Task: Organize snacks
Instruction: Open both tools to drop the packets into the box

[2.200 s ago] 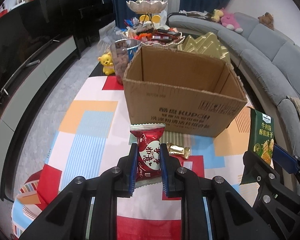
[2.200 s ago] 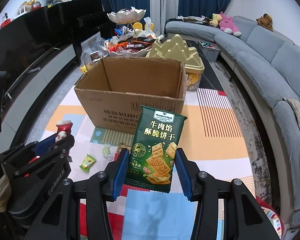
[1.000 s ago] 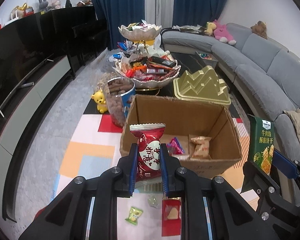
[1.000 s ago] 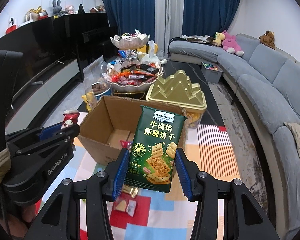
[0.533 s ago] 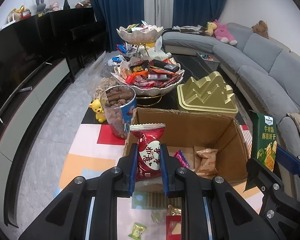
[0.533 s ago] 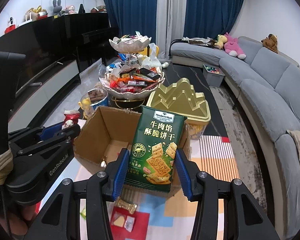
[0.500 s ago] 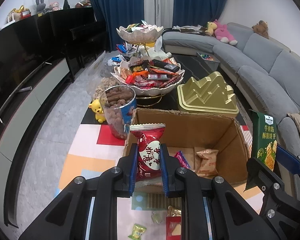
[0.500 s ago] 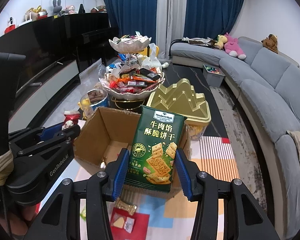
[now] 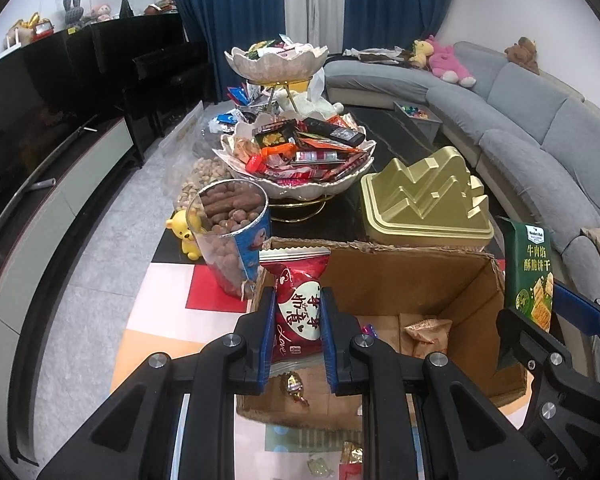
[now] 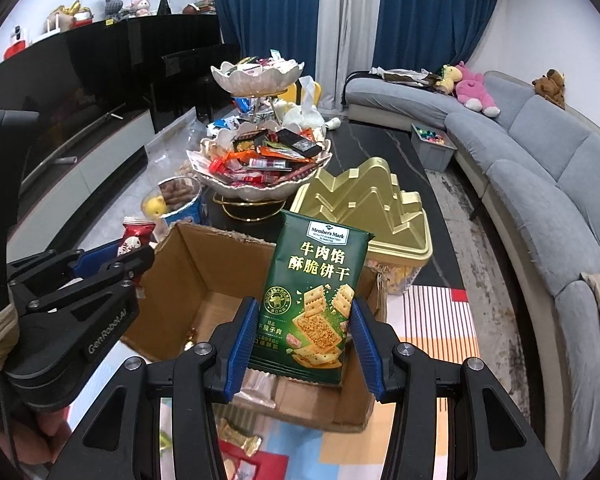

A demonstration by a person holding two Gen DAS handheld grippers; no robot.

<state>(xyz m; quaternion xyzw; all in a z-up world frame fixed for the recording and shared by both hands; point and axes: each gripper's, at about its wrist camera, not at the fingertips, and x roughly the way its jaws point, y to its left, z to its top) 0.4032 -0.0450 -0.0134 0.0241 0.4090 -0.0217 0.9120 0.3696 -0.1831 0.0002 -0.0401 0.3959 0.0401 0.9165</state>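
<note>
With a few packets already in the cardboard box (image 9: 428,280), the left gripper (image 9: 297,334) clenched a red snack packet (image 9: 298,304) and the right gripper (image 10: 302,334) a green cracker packet (image 10: 314,296) above it, while several candies (image 10: 236,436) remained on the mat.

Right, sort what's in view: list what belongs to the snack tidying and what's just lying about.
In the job:
- red heart-print snack packet, clamped in left gripper
- green cracker packet, clamped in right gripper
- open brown cardboard box
- loose wrapped candies on the mat

Lying about:
- gold mountain-shaped tin
- yellow bear figurine
- grey sofa
</note>
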